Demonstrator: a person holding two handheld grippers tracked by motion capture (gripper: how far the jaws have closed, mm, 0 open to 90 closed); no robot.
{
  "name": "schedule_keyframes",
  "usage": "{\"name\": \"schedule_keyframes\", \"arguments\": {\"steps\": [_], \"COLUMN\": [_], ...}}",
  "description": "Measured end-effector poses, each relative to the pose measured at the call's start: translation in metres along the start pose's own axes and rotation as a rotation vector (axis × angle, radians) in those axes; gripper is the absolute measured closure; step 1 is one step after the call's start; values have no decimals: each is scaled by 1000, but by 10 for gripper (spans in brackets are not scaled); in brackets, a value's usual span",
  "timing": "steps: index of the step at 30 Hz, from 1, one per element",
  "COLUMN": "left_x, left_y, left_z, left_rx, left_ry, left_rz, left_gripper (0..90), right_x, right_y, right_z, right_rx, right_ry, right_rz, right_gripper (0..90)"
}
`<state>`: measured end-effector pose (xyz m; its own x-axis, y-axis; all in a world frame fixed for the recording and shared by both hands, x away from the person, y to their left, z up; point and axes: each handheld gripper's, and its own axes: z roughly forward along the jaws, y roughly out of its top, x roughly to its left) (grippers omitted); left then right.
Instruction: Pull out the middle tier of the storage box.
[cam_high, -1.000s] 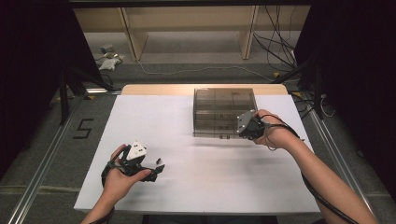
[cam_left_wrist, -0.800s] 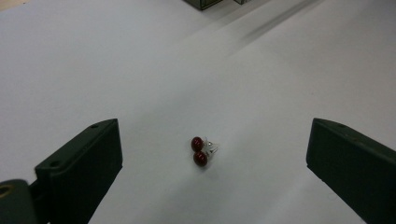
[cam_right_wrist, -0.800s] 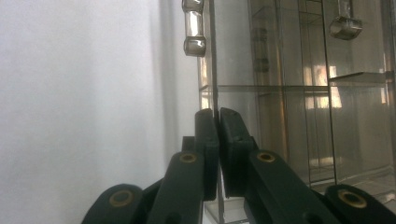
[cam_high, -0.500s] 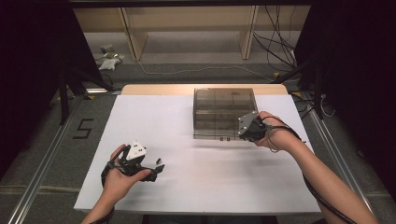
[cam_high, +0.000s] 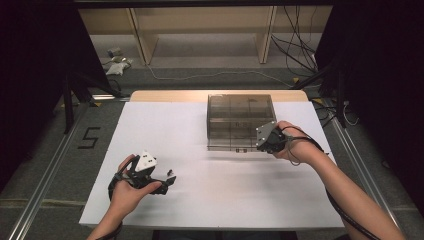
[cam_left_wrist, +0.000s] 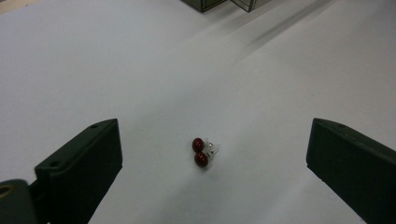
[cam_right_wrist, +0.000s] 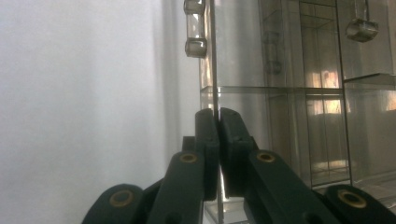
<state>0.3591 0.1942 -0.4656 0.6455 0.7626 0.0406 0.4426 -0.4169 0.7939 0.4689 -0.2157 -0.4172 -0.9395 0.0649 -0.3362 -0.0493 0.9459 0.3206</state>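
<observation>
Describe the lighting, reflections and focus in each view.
High view: the white table is evenly lit, the surroundings fall into darkness, and the smoky clear box casts a soft shadow forward. Left gripper view: the red earrings look fairly sharp, the near jaws soft. Right gripper view: warm reflections glint in the box's clear panels; the white surface behind looks hazy.

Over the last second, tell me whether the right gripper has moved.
Barely, if at all. The right gripper stays at the near right corner of the clear drawer box, jaws shut on a drawer's front panel.
</observation>
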Motion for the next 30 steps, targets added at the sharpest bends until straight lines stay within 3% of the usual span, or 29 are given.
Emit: {"name": "schedule_keyframes", "arguments": {"steps": [11,15,19,21,23,26,27,28,30], "left_x": [-1,-1,0,0,-1,-1,-1,-1,0], "left_y": [0,0,0,0,0,0,0,0,0], "left_z": [1,0,0,0,0,0,0,0,0], "left_rx": [5,5,0,3,0,0,1,1,2], "left_ry": [-4,-6,-7,-8,-8,-3,-2,-2,-2], "left_rz": [4,5,0,4,0,2,0,0,-1], "left_gripper": [35,35,35,35,38,43,49,52,52], "right_x": [2,1,2,2,7,11,16,18,24], "right_y": [-3,-4,-8,-9,-11,-11,-11,-11,-10], "right_z": [0,-1,-3,-3,-4,-5,-5,-5,-6], "right_rx": [-10,-35,-108,-121,-188,-230,-280,-295,-318], "right_ry": [1,-17,-31,-32,-51,-57,-43,-24,-34], "right_rz": [22,89,185,196,248,277,357,380,396], "right_gripper": [859,760,663,640,550,502,502,482,437]}}
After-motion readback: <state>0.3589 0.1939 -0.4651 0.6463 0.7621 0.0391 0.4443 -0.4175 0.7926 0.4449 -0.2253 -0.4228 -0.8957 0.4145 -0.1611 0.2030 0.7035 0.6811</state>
